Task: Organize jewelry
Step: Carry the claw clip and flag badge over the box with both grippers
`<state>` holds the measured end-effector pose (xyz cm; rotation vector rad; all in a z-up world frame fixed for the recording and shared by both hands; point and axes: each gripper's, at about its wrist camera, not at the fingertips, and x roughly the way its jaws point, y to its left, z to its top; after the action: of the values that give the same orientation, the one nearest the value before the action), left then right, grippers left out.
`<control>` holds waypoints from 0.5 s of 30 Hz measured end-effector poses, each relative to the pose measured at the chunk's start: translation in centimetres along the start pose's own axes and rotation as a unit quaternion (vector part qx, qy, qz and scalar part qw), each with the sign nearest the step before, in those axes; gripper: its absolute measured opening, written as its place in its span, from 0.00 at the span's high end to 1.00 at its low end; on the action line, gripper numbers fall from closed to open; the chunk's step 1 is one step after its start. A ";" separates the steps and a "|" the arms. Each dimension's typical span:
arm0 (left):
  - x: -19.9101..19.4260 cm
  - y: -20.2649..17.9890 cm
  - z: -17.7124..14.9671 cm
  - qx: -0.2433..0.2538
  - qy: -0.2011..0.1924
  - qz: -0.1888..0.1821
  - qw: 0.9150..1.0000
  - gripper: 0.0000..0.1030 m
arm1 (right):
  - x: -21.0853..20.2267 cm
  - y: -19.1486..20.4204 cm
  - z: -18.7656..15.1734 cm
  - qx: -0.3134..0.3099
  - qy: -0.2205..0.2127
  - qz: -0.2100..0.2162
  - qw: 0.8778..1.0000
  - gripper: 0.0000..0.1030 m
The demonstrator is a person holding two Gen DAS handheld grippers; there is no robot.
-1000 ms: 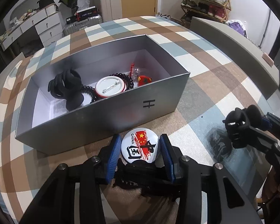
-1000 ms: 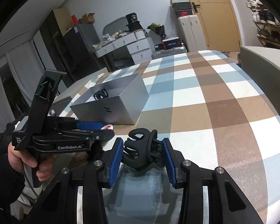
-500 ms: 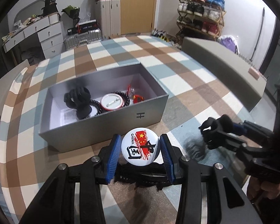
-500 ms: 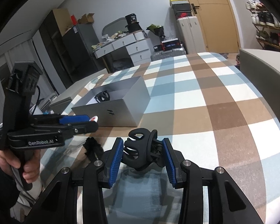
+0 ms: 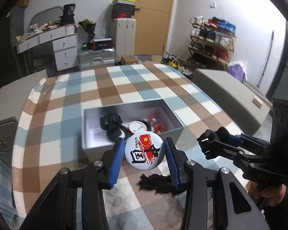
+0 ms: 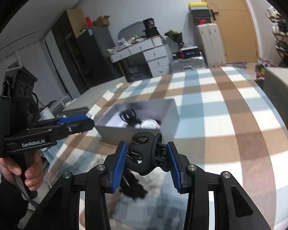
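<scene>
The left gripper (image 5: 145, 152) pinches a round flag badge (image 5: 144, 152) by its rim; the right gripper (image 6: 146, 160) clamps a black hair claw (image 6: 144, 155). The open grey box (image 5: 98, 148) sits at twelve o'clock from both — the left looks nearer, its long axis crosswise.

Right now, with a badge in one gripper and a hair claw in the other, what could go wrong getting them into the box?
1. The round badge is pinched only at its edges by the left gripper; it could twist out and miss the silver box.
2. The right gripper squeezes the black hair claw near its spring; it might spring open or slip.
3. Both grippers are close together in front of the box and could collide.
</scene>
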<state>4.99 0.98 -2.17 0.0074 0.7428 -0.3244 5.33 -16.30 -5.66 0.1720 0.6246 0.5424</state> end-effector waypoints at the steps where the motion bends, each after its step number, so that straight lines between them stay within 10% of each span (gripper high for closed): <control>1: -0.1 0.3 0.1 -0.003 -0.003 0.000 1.000 0.64 | 0.2 0.2 0.4 -0.003 -0.003 0.003 1.000 0.60; 15: 1.4 4.1 1.9 -0.048 -0.028 -0.007 0.998 0.64 | 4.1 1.9 5.4 -0.032 -0.015 0.036 0.999 0.60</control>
<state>8.42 4.26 -2.08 -0.0977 0.7027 -0.3003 10.53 -12.49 -2.88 0.1413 0.5731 0.6278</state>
